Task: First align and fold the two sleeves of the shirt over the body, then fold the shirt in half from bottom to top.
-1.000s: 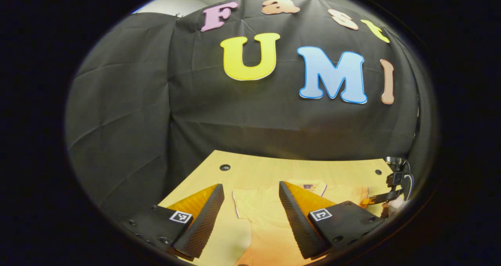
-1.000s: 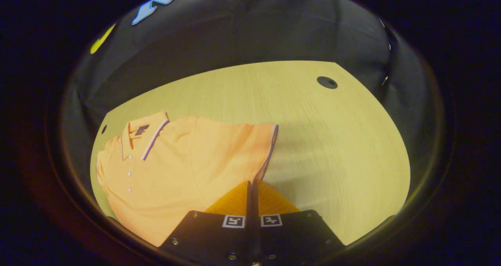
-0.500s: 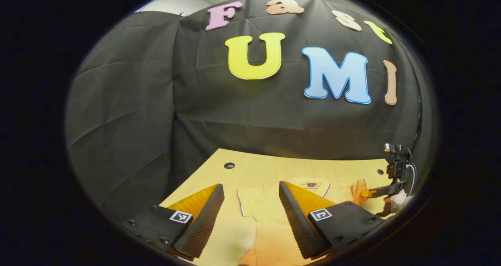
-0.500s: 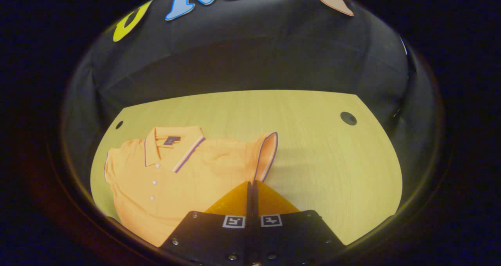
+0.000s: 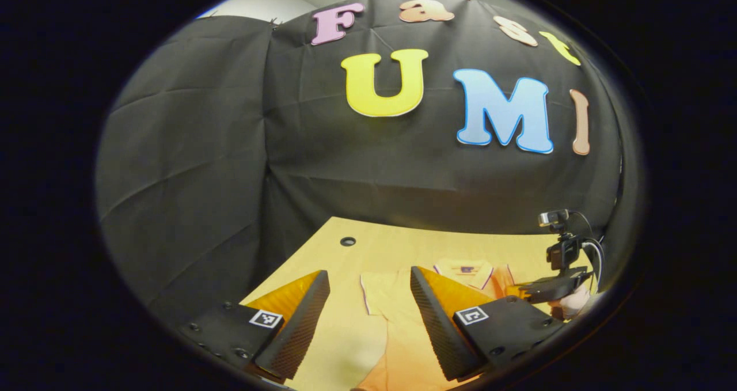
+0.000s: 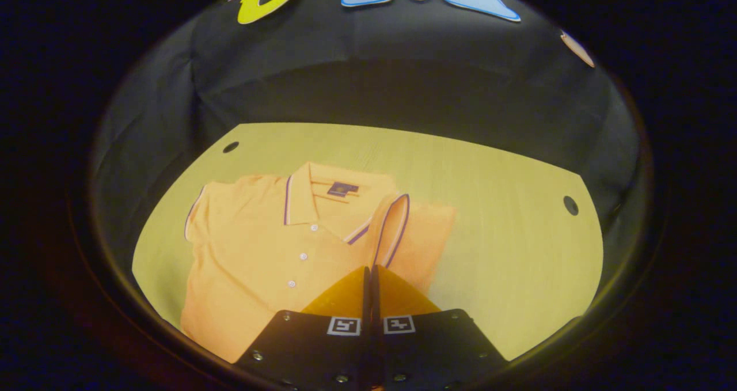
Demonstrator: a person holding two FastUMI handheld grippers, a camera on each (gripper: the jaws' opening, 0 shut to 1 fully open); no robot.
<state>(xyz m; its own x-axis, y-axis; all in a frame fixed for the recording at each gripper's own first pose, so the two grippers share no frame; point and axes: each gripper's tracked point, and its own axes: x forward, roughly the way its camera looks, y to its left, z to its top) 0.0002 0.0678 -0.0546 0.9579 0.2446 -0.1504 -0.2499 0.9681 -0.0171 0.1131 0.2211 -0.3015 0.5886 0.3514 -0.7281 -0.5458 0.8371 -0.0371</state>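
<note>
One orange polo shirt (image 6: 270,258) lies flat on the wooden table (image 6: 495,218), front side up. In the right gripper view its long axis runs from the collar (image 6: 322,198), at the far end toward the black cloth wall (image 6: 403,80), down to the hem, which passes out of sight at the near edge. Three white buttons are countable on the placket below the collar.

The right gripper (image 6: 369,271) has its fingers pressed together on the trimmed cuff of one sleeve (image 6: 391,230) (the sleeve on the right side of this view). That sleeve is lifted off the table and stands on edge, its cuff opening showing, just beside the collar. The other sleeve (image 6: 198,212) lies flat and spread outward on the table.

The left gripper (image 5: 368,290) hovers above the near part of the shirt (image 5: 397,327) with its fingers spread wide and nothing between them. In the left gripper view the right gripper (image 5: 555,287) and part of the hand holding it appear at the far right.

No containers are present. Two round holes (image 6: 231,147) are countable in the tabletop, near the far corners.
</note>
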